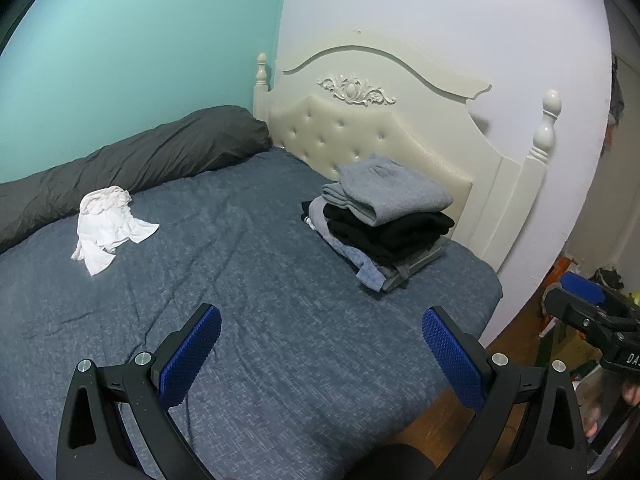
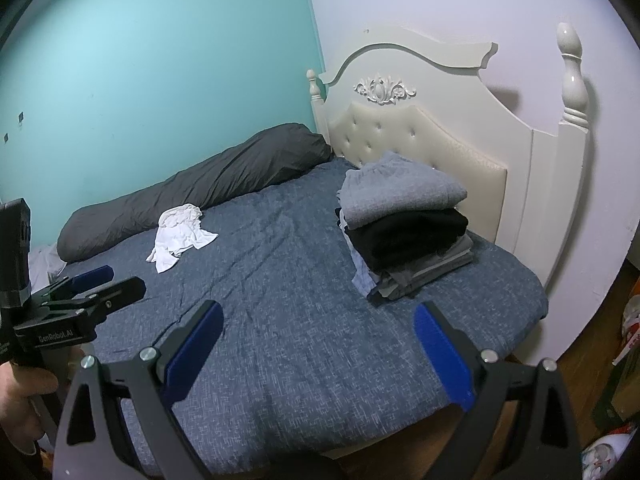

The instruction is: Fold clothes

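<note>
Both claws hang above the near edge of the bed [image 1: 280,320], and both are released: the blue pads of the left claw [image 1: 320,336] stand wide apart with nothing between them, and the right claw [image 2: 318,332] looks the same in its own view.

The thing left to fold seems to be the white garment [image 1: 110,226]. It lies crumpled on the blue cover at about ten o'clock from the left claw, just beside the long dark pillow [image 1: 132,168] along the teal wall. At about one o'clock, near the headboard [image 1: 360,136], there is a stack of folded clothes [image 1: 384,220] with a grey piece on top, so most of the work appears done.

The risks come from this layout. The white garment is well apart from both claws, so a long reach is needed, and a claw may pinch the cover together with the thin cloth. Because the garment is bunched, its edges are hard to find, and a grip on several layers would give a crooked fold. The stack also leans a little, so a careless placing could push it over.
</note>
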`<state>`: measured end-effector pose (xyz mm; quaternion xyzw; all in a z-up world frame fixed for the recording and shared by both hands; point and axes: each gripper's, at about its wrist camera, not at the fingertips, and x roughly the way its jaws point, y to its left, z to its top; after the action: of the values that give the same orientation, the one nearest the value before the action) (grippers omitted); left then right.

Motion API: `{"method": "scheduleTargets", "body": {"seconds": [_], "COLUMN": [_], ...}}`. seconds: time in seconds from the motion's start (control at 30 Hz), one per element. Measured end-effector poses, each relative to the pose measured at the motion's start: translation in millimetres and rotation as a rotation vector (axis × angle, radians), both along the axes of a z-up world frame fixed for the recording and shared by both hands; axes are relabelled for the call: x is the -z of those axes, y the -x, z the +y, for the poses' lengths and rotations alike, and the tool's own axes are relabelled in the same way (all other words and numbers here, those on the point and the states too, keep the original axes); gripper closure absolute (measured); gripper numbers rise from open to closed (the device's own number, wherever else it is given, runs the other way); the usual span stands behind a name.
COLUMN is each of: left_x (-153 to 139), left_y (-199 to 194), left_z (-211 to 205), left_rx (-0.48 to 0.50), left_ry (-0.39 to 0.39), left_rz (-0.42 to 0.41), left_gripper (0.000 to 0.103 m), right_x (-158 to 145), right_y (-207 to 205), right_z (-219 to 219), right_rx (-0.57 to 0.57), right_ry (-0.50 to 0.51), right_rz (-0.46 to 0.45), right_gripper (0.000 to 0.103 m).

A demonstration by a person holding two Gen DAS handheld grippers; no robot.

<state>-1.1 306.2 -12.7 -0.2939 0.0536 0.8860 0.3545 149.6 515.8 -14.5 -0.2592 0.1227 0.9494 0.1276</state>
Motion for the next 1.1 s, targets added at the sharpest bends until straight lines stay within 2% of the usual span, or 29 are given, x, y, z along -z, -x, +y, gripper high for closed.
{"method": "scheduleTargets", "body": {"seconds": [1.1], "left_x": [-6.6], "left_y": [-10.7], "left_z": [4.5], "left_rx": [0.017], "left_ry": [0.002], "left_rz": [0.041], "left_gripper": [0.0], "right_x": [-1.1], "right_y": [-7.1], "right_z": [-0.1], "right_rx": [0.017], "right_ry": [-0.009], "right_rz": [0.017], "right_gripper": [0.006]}}
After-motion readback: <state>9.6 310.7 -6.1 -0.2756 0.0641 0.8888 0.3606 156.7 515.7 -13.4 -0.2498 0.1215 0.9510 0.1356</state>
